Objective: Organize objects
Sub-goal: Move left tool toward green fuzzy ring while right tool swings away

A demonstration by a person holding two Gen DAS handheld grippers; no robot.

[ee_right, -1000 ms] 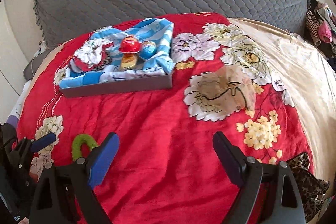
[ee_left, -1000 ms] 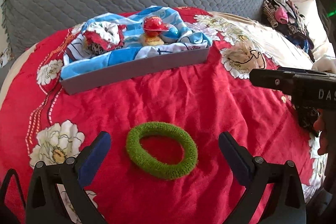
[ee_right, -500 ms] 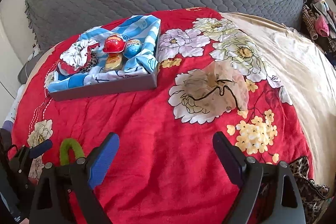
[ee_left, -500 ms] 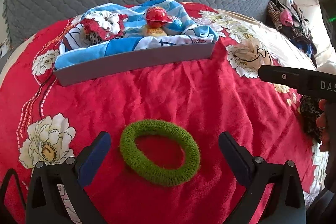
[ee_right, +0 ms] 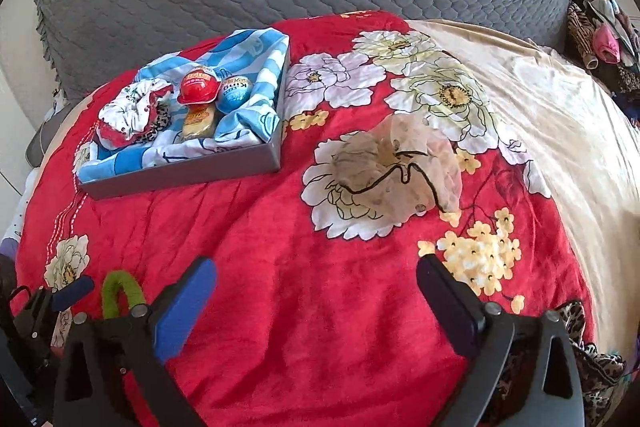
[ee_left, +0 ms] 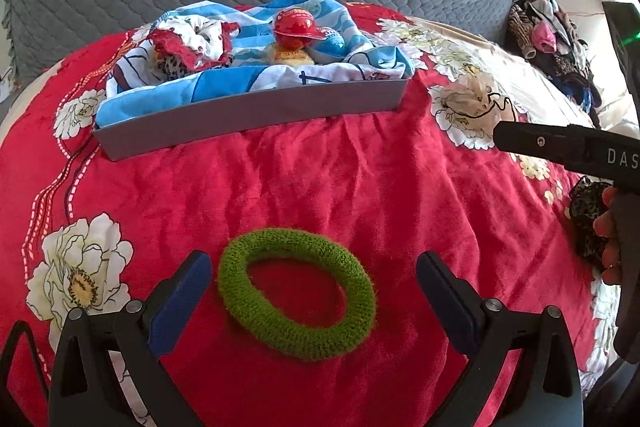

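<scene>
Left wrist view: the green hair tie [ee_left: 296,291] lies flat on the red floral blanket [ee_left: 340,171], between the spread blue pads of the left gripper [ee_left: 314,291] and touching neither. A second ago it sat a little higher and smaller in this view; now it fills more of the gap, nearer the left pad. Beyond it, well apart, the grey tray [ee_left: 248,117] holds a blue-and-white striped cloth [ee_left: 248,83], a red toy helmet [ee_left: 298,25] and a red-and-white scrunchie [ee_left: 192,41]; it too looms larger than before. At the right edge a hand [ee_left: 610,227] grips the black handle of the other tool.

In the right wrist view, the right gripper [ee_right: 316,303] has just been opening and stands wide with nothing between its pads. A sheer beige scrunchie [ee_right: 396,167] rests on a white flower ahead of it, closer to centre than a second ago.
</scene>
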